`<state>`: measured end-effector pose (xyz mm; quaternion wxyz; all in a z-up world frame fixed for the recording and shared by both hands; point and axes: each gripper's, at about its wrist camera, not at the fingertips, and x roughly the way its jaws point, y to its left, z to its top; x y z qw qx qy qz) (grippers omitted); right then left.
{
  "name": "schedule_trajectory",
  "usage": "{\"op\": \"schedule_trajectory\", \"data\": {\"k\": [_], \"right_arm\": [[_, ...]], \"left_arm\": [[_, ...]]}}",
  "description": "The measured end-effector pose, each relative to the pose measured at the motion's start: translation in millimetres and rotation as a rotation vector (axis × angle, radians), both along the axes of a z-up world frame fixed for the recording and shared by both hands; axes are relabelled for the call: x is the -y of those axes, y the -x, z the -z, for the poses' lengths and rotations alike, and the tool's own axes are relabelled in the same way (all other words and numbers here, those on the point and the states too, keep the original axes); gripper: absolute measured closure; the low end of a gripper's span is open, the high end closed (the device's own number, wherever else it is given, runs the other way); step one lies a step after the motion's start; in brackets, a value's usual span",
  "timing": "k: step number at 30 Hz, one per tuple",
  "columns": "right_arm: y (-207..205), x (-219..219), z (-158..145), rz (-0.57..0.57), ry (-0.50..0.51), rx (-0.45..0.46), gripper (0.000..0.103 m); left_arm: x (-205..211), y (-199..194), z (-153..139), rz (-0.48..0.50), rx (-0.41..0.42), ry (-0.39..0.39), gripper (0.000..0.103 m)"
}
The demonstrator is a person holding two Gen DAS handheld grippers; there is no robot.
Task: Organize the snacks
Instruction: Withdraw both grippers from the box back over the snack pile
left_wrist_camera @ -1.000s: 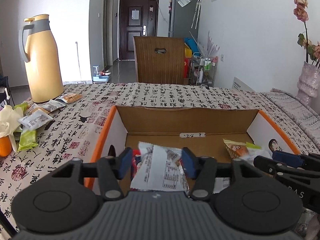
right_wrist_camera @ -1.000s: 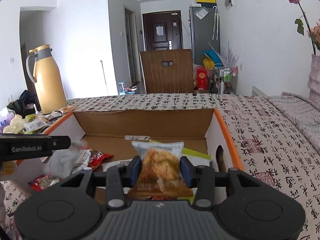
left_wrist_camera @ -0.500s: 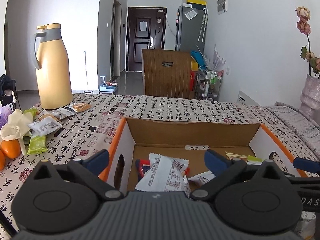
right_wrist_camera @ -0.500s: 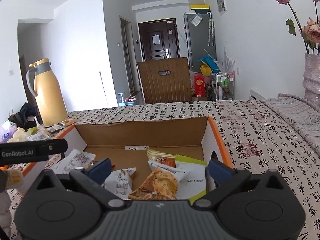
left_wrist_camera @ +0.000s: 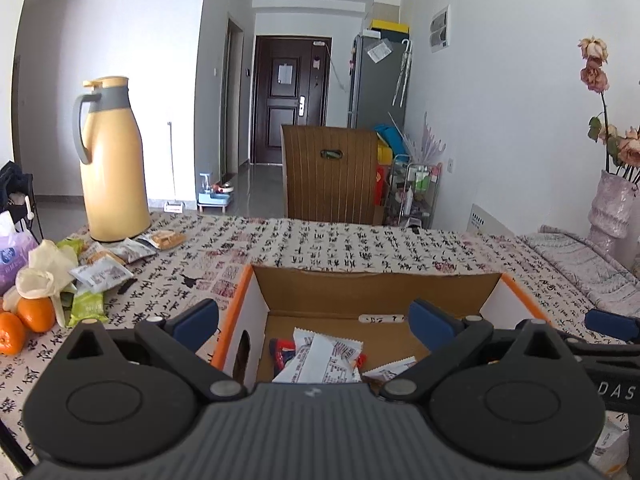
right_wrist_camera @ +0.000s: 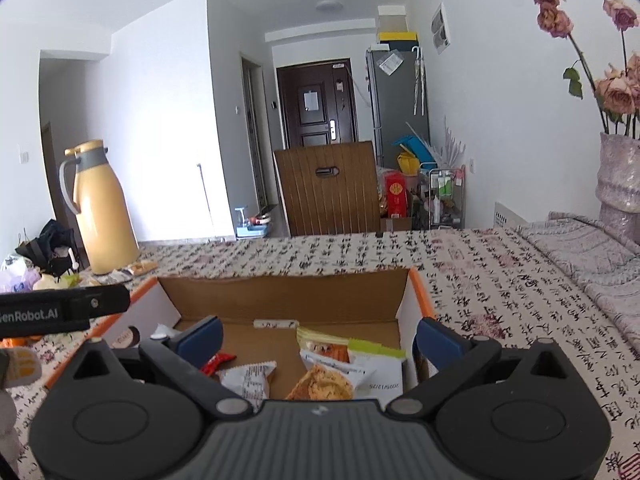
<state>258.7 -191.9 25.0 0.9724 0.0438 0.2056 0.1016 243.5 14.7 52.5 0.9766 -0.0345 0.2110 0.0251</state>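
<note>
— Two grippers, both yours, both over the cardboard box [left_wrist_camera: 376, 286]. How do the jaws stand?

— Wide apart on each. Your left gripper [left_wrist_camera: 314, 322] has nothing between its blue pads; the white snack packet [left_wrist_camera: 320, 362] lies below it on the box floor, beside a red wrapper [left_wrist_camera: 282, 354]. Your right gripper [right_wrist_camera: 320, 336] is spread just the same, and nothing is clamped in it.

— And what sits under your right one?

— A packet with a golden cracker [right_wrist_camera: 322, 382] showing, resting against a white and green packet [right_wrist_camera: 374, 360] near the box's right wall. A small white packet [right_wrist_camera: 246, 376] lies left of them.

— Where is the box itself?

— On the tablecloth printed with black characters [left_wrist_camera: 360, 244], its orange rim toward you on both sides.

— Anything still outside it?

— Yes. Loose snack packets [left_wrist_camera: 102, 274] lie on the cloth at your left, near the foot of the tall yellow thermos jug [left_wrist_camera: 110, 160]. A green packet [left_wrist_camera: 88, 306] lies just beside some oranges [left_wrist_camera: 36, 314].

— Can you see one tool from the other?

— Your left gripper's arm shows at the left edge of the right wrist view, above the box's left wall.
</note>
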Motion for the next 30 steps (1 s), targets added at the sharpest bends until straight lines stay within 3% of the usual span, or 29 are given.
{"op": "schedule_trajectory", "data": {"k": [13, 30], "right_arm": [[52.1, -5.0, -21.3, -0.020, 0.007, 0.037, 0.000], [131.7, -4.7, 1.6, -0.008, 0.048, -0.049, 0.000]], "left_arm": [[-4.3, 56.6, -17.9, -0.019, 0.032, -0.005, 0.000], [-17.9, 134.5, 5.4, -0.024, -0.025, 0.012, 0.000]]}}
